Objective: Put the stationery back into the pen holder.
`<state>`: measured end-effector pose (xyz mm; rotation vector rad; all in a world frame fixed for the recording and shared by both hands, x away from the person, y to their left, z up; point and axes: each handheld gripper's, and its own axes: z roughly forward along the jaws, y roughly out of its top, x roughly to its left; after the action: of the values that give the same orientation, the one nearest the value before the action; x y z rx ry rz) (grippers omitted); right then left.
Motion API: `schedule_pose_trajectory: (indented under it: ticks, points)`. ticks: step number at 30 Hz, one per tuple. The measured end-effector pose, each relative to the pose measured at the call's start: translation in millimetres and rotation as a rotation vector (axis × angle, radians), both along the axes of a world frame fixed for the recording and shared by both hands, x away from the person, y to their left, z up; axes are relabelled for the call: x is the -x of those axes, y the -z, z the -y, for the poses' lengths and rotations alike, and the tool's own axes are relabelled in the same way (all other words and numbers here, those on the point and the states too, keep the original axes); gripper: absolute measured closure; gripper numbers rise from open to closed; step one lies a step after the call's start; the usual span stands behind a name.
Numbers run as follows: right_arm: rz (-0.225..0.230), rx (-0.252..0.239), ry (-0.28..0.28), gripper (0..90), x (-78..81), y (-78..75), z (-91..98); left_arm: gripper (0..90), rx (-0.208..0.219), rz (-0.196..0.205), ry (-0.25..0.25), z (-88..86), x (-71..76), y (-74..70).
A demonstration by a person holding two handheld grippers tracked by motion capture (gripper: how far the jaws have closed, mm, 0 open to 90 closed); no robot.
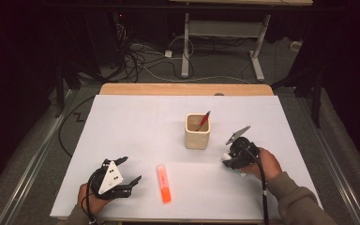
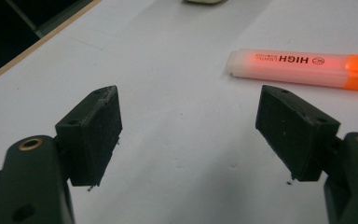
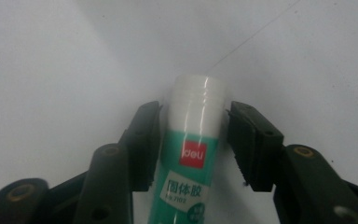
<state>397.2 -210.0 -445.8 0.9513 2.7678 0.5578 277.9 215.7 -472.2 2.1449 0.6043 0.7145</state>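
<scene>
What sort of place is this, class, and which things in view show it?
Probably a lab or workshop recording bench: a white-covered table, loose cables on the floor by another desk's metal legs, and dark surroundings.

The white-capped green glue stick (image 3: 193,154) runs off the bottom edge, and the orange highlighter (image 2: 303,69) gets chopped on the right.

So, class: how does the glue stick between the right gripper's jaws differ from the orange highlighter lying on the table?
The glue stick is white and green with a red logo; the highlighter is orange with a pale translucent end. The glue stick sits between the right gripper's jaws, whereas the highlighter lies untouched, ahead of the open left gripper. The glue stick looks round; the highlighter looks flatter. Both are stationery, on the white table.
</scene>
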Motion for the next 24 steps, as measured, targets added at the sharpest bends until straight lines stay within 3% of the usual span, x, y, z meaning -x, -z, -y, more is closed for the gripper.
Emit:
schedule_pose_trajectory:
  ticks: [5,10,15,24]
  points:
    - [-0.046,0.063,-0.026,64.3,-9.6,-4.2,-7.5,22.3,-0.007,-0.007,0.002,1.1,-1.0,1.3]
    - [-0.042,0.107,-0.058,65.2,-10.5,-5.7,-13.2,22.3,-0.009,-0.018,0.006,1.5,-1.4,2.1]
    - [-0.025,0.05,-0.048,65.4,-7.6,-6.8,-7.5,22.3,-0.003,-0.017,0.013,1.3,-1.2,1.7]
    - [0.113,-0.1,-0.029,65.5,10.8,-17.8,3.2,22.3,0.003,-0.016,0.019,0.8,-0.8,1.4]
